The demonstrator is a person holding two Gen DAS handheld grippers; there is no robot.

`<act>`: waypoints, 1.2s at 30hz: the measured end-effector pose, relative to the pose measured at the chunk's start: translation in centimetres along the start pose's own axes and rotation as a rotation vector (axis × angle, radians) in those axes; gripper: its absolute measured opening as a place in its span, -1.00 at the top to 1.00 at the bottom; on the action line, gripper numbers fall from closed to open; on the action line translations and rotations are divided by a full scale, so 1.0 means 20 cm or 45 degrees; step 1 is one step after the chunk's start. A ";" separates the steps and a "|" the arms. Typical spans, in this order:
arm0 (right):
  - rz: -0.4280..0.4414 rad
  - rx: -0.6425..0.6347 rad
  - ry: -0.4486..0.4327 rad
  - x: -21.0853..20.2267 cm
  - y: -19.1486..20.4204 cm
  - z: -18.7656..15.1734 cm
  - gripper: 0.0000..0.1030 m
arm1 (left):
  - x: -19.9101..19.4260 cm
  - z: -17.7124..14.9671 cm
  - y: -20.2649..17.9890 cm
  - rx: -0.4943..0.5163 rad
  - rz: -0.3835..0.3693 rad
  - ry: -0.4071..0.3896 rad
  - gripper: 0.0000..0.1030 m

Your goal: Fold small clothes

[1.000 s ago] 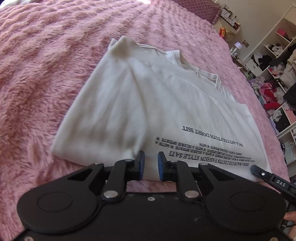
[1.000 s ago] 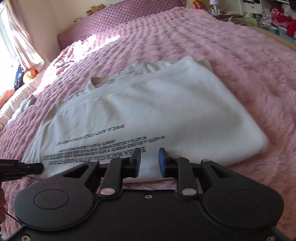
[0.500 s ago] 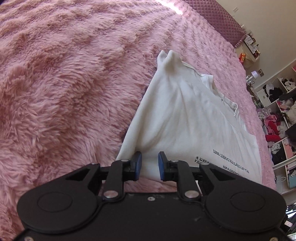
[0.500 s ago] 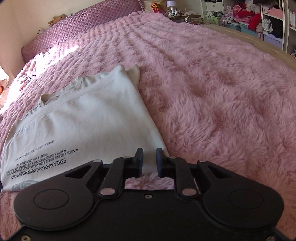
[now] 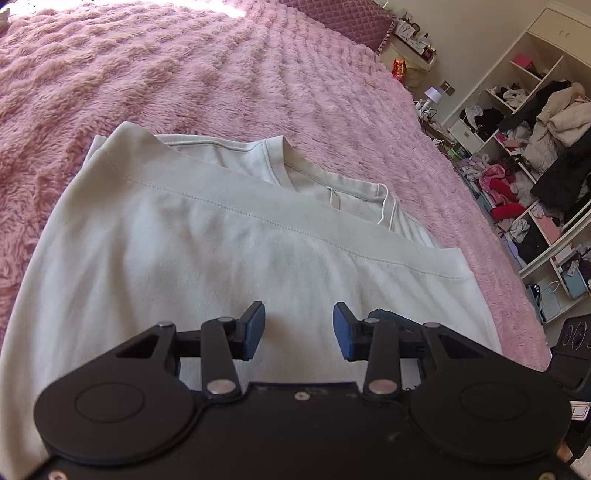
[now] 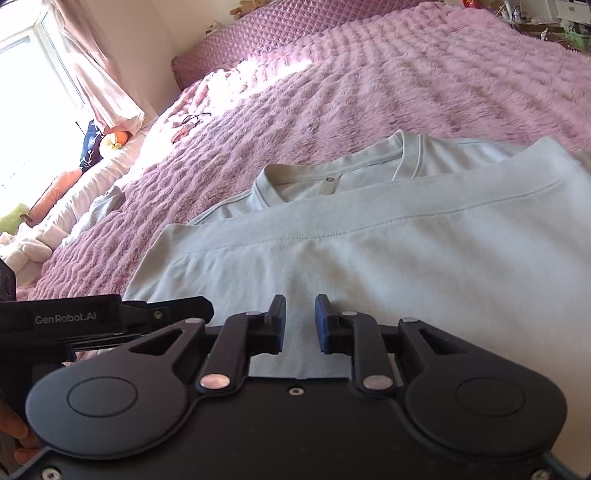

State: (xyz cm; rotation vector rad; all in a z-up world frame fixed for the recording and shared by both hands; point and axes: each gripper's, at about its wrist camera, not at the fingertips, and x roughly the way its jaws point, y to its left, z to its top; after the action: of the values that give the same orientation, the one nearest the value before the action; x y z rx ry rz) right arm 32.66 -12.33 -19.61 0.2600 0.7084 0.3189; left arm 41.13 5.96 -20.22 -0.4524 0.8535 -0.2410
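Note:
A white T-shirt (image 5: 207,243) lies folded on the pink fluffy bedspread (image 5: 184,66), its hem band across the top and its collar showing beyond. It also shows in the right wrist view (image 6: 406,266). My left gripper (image 5: 298,328) hovers over the shirt's near part, jaws open and empty. My right gripper (image 6: 300,325) hovers over the same shirt, jaws slightly apart with nothing between them. The left gripper's body (image 6: 92,321) shows at the left of the right wrist view.
White shelves (image 5: 535,155) stuffed with clothes stand to the right of the bed. A purple quilted headboard (image 6: 295,33) and a curtained window (image 6: 44,81) are at the far end. Soft toys (image 6: 22,251) lie along the bed's left edge.
Both grippers have moved from the shirt's outer edges to over its middle. The left jaws have opened wider. The printed text is no longer in view.

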 end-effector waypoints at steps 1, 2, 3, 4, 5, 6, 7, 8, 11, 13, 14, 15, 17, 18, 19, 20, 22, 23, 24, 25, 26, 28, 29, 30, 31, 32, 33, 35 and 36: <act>-0.009 -0.006 0.004 0.02 -0.02 0.01 0.66 | 0.02 0.01 0.01 0.006 0.022 0.002 0.26; -0.017 -0.014 -0.005 0.02 -0.06 0.02 0.68 | 0.03 0.03 0.02 0.022 0.030 0.005 0.27; -0.044 -0.027 -0.019 0.00 -0.10 0.04 0.72 | 0.03 0.05 0.04 0.046 0.044 -0.002 0.27; -0.081 -0.047 -0.035 -0.02 -0.15 0.06 0.72 | 0.02 0.07 0.07 0.076 0.082 -0.013 0.27; -0.120 -0.071 -0.055 -0.05 -0.21 0.09 0.72 | 0.00 0.08 0.11 0.100 0.126 -0.022 0.27; -0.175 -0.086 -0.071 -0.09 -0.27 0.12 0.72 | -0.02 0.11 0.16 0.114 0.157 -0.028 0.28; -0.236 -0.094 -0.079 -0.12 -0.34 0.14 0.71 | -0.04 0.13 0.21 0.104 0.141 -0.023 0.36; -0.288 -0.092 -0.078 -0.15 -0.41 0.15 0.71 | -0.06 0.14 0.26 0.077 0.137 -0.022 0.36; -0.351 0.000 -0.091 -0.25 -0.63 0.17 0.81 | -0.09 0.16 0.36 0.050 0.250 -0.050 0.35; -0.376 0.054 -0.121 -0.30 -0.71 0.16 0.83 | -0.09 0.16 0.43 -0.006 0.225 -0.060 0.35; -0.388 0.078 -0.134 -0.31 -0.74 0.15 0.83 | -0.08 0.15 0.45 -0.008 0.226 -0.063 0.35; -0.394 0.101 -0.137 -0.31 -0.76 0.13 0.83 | -0.07 0.14 0.45 0.016 0.227 -0.068 0.35; -0.383 0.127 -0.138 -0.28 -0.78 0.10 0.83 | -0.03 0.11 0.45 0.045 0.249 -0.069 0.35; -0.387 0.129 -0.144 -0.27 -0.77 0.09 0.83 | -0.02 0.09 0.44 0.068 0.266 -0.076 0.35; -0.393 0.124 -0.148 -0.26 -0.77 0.09 0.83 | -0.01 0.09 0.44 0.078 0.273 -0.077 0.35; -0.397 0.119 -0.147 -0.26 -0.77 0.09 0.83 | -0.01 0.10 0.43 0.071 0.277 -0.070 0.35; -0.406 0.116 -0.143 -0.29 -0.75 0.11 0.83 | -0.03 0.13 0.43 0.040 0.276 -0.054 0.35; -0.415 0.116 -0.148 -0.31 -0.73 0.12 0.82 | -0.06 0.14 0.41 0.025 0.277 -0.054 0.36; -0.420 0.109 -0.148 -0.35 -0.70 0.12 0.79 | -0.12 0.15 0.38 0.019 0.278 -0.065 0.38; -0.419 0.098 -0.150 -0.39 -0.67 0.12 0.70 | -0.18 0.13 0.35 0.031 0.285 -0.089 0.31; -0.402 0.074 -0.159 -0.44 -0.63 0.12 0.68 | -0.22 0.11 0.33 0.050 0.284 -0.106 0.28; -0.365 0.044 -0.179 -0.56 -0.57 0.05 0.68 | -0.38 0.01 0.27 0.089 0.284 -0.152 0.20; -0.350 0.038 -0.183 -0.61 -0.53 0.01 0.68 | -0.43 -0.05 0.25 0.089 0.275 -0.160 0.17; -0.340 0.043 -0.182 -0.66 -0.51 -0.05 0.65 | -0.47 -0.10 0.24 0.082 0.261 -0.156 0.16; -0.333 0.055 -0.173 -0.70 -0.49 -0.11 0.64 | -0.50 -0.17 0.24 0.067 0.244 -0.147 0.16; -0.332 0.069 -0.158 -0.73 -0.49 -0.17 0.64 | -0.52 -0.24 0.24 0.052 0.235 -0.127 0.15; -0.344 0.083 -0.143 -0.74 -0.49 -0.22 0.64 | -0.52 -0.29 0.25 0.037 0.240 -0.101 0.13; -0.389 0.101 -0.122 -0.75 -0.51 -0.31 0.64 | -0.49 -0.37 0.29 0.034 0.264 -0.055 0.12; -0.436 0.113 -0.124 -0.76 -0.53 -0.34 0.64 | -0.47 -0.39 0.32 0.019 0.274 -0.045 0.12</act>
State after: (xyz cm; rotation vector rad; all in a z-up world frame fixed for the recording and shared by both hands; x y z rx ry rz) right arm 19.39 -26.89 -19.23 0.2322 0.6582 -0.0510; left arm 29.22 12.92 -21.46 -0.3469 0.8579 -0.0411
